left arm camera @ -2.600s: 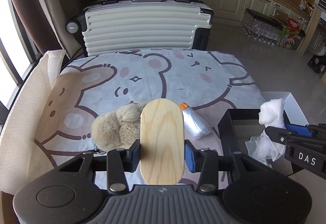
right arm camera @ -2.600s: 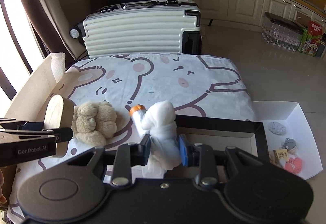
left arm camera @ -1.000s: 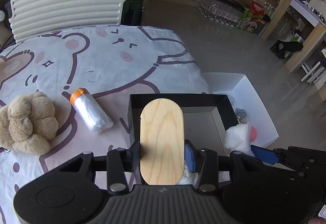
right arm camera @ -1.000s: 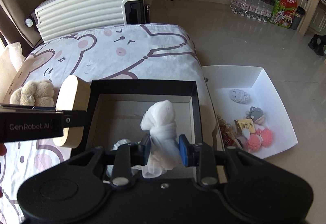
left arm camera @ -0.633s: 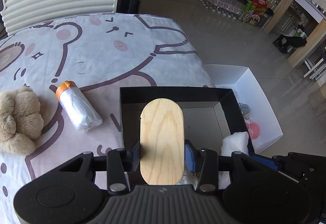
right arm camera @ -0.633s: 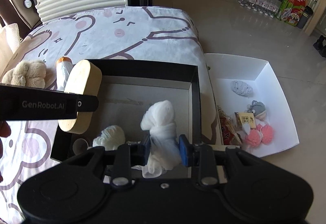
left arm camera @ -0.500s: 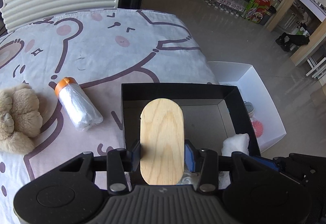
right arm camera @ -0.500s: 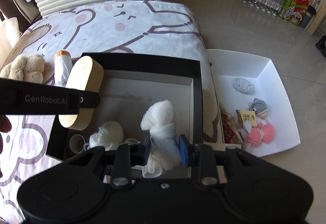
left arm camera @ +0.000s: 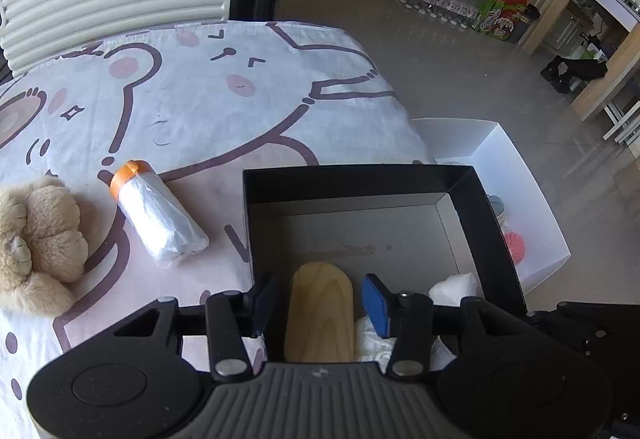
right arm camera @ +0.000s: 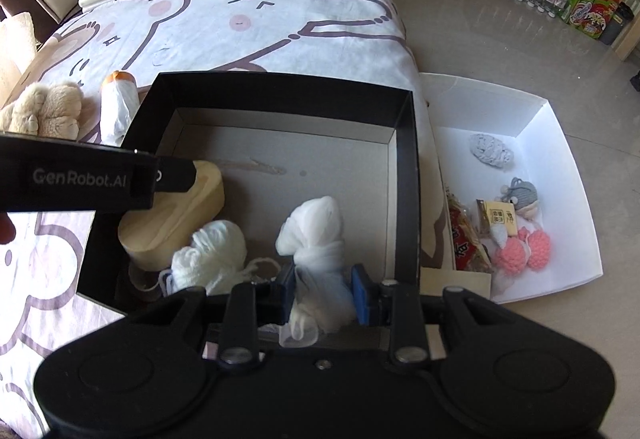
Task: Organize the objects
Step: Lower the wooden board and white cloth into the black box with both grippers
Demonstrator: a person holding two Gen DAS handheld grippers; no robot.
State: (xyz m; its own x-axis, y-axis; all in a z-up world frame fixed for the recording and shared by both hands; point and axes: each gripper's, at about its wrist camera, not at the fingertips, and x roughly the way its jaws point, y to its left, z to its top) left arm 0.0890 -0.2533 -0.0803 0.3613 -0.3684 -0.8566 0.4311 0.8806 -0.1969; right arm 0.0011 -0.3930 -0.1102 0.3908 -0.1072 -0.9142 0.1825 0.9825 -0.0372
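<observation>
Wooden block [left arm camera: 320,311] between opening left hand-held gripper [left arm camera: 320,301] jaws, untouched, inside black box [left arm camera: 472,199].

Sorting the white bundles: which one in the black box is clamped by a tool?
The knotted white mesh bundle, pinched in the right tool; the white yarn ball lies loose beside it.

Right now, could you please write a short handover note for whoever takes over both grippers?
Left gripper: jaws opening, clear of the wooden oval box, which lies in the black box.
Right gripper: shut on the white mesh bundle, over the black box's near right corner.
Done: white yarn ball and wooden box are inside.
Left: release the mesh bundle, then fetch the plastic bag roll and the plush toy from the bed sheet.
</observation>
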